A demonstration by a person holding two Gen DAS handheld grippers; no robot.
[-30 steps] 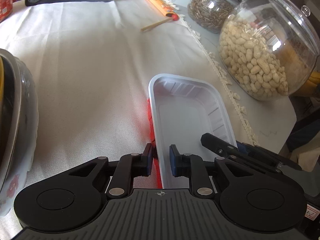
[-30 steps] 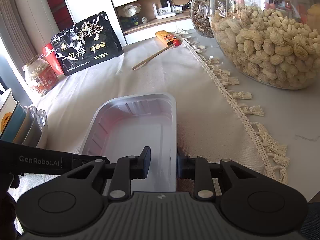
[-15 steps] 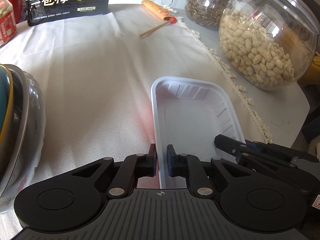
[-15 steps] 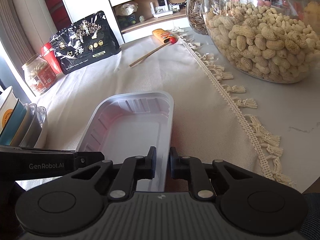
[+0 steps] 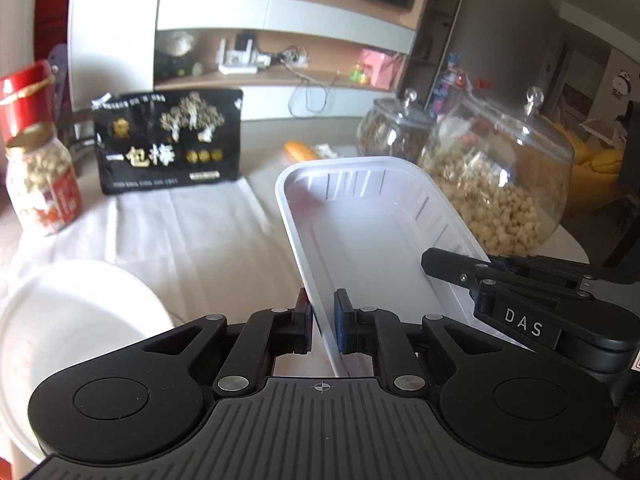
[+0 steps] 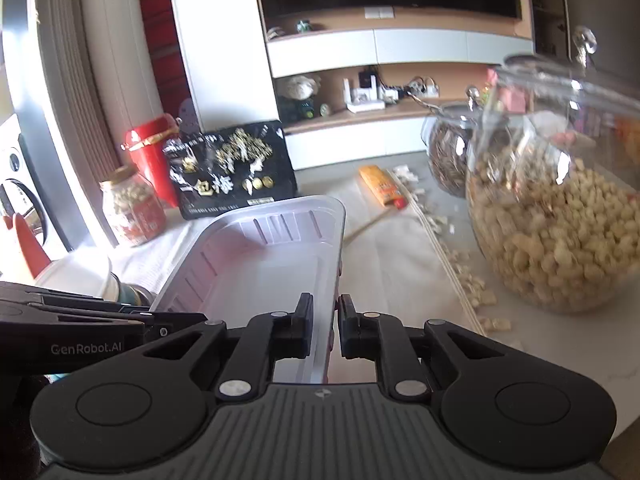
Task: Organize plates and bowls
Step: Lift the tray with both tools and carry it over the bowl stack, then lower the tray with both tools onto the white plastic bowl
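Observation:
A white rectangular plastic tray point(image 5: 372, 228) is held up off the table, tilted. My left gripper point(image 5: 323, 320) is shut on the tray's left rim. My right gripper point(image 6: 325, 322) is shut on the tray's right rim; the tray also shows in the right wrist view point(image 6: 264, 256). A white bowl point(image 5: 60, 332) sits below at the left, on top of a stack of bowls point(image 6: 92, 280). The right gripper's body shows in the left wrist view point(image 5: 520, 300).
A big glass jar of peanuts point(image 6: 560, 220) and a jar of seeds point(image 6: 448, 152) stand at the right. A black snack bag point(image 5: 168, 148), a small nut jar point(image 5: 40, 184), a red canister point(image 6: 150, 156) and an orange packet point(image 6: 382, 186) stand at the back on the white cloth point(image 5: 192, 232).
Both grippers have closed on the tray's rims and lifted it off the cloth. The views have tipped up and shifted left, so a white bowl now shows below.

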